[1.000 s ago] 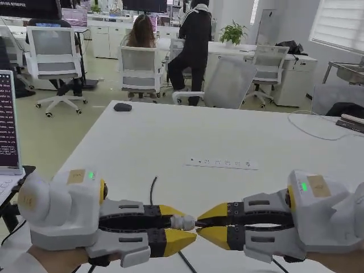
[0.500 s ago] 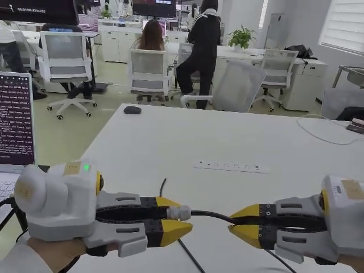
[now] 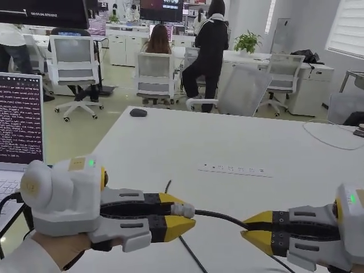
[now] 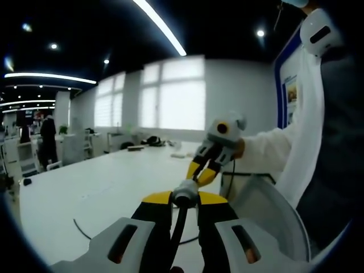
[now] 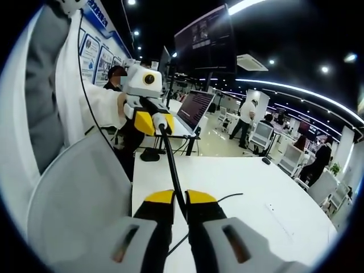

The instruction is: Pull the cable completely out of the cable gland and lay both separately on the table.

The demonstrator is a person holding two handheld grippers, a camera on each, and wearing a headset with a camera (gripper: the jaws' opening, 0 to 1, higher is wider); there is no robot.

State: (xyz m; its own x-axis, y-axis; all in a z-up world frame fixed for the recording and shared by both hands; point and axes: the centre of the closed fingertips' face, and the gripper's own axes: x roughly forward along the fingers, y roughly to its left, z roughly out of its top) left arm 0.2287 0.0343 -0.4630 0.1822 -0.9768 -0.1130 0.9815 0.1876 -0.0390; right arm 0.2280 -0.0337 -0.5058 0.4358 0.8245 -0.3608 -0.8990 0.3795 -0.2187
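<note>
My left gripper (image 3: 185, 211) is shut on a small white cable gland (image 3: 183, 210) above the near edge of the white table (image 3: 227, 142). A black cable (image 3: 217, 216) runs out of the gland to the right into my right gripper (image 3: 244, 227), whose yellow jaws are shut on it. More cable trails onto the table behind and below the left gripper. In the left gripper view the gland (image 4: 185, 193) sits between the jaw tips, with the right gripper (image 4: 200, 170) beyond. In the right gripper view the cable (image 5: 172, 168) stretches taut to the gland (image 5: 161, 121) held in the left gripper (image 5: 153, 122).
A laptop (image 3: 20, 119) stands off the table's left side. A socket strip (image 3: 236, 169) is set in the table's middle, a dark mouse (image 3: 137, 112) lies at the far edge, a thin white cable (image 3: 324, 139) at the right. Office chairs and people stand beyond.
The two grippers have drawn apart: a second ago their tips met at the gland, now a stretch of black cable shows between them. The head camera has shifted too.
</note>
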